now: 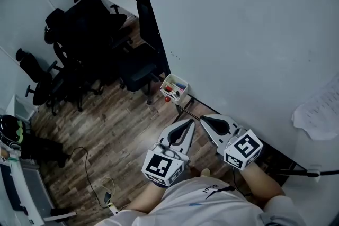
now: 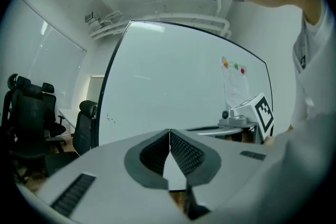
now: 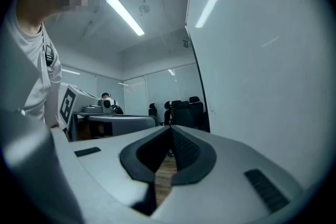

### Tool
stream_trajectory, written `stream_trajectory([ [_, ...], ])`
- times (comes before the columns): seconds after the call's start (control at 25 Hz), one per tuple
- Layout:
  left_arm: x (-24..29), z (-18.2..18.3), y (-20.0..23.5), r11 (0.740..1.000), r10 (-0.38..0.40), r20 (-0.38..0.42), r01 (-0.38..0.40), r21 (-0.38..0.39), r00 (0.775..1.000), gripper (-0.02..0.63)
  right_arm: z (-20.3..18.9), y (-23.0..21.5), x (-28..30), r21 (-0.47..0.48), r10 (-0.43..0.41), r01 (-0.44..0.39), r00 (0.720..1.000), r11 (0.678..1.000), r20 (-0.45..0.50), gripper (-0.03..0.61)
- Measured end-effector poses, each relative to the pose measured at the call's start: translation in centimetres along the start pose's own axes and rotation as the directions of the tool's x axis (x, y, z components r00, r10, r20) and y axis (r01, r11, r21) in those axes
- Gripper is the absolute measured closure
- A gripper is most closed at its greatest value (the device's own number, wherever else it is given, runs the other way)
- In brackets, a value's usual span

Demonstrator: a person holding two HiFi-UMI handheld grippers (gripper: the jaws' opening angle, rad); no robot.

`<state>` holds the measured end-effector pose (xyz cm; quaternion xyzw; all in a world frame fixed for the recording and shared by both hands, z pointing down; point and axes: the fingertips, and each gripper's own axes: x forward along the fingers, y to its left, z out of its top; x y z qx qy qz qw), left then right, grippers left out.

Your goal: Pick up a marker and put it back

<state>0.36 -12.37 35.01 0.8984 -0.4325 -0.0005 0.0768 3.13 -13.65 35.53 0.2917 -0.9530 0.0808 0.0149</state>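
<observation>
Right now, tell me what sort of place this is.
Probably an office meeting room. A large whiteboard fills one wall, with a marker tray at its lower edge. Black office chairs stand grouped together on a wood floor.
</observation>
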Motion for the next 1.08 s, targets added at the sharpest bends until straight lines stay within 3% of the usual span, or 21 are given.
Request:
stream_trajectory([
  [0.36, -1.2, 0.3, -0.8, 0.999, 0.04, 0.015, -0.04, -0.01, 0.999, 0.6, 0.1, 1.6, -0.5, -0.022, 0.045, -0.045, 0.999, 0.999, -0.012, 0.566],
  [1.08, -1.0, -0.1, -0.6, 0.999, 0.05, 0.016, -0.05, -0.003, 0.999, 0.6, -0.1, 1.1, -0.7, -0.026, 0.031, -0.031, 0.999, 0.999, -0.018, 0.566],
])
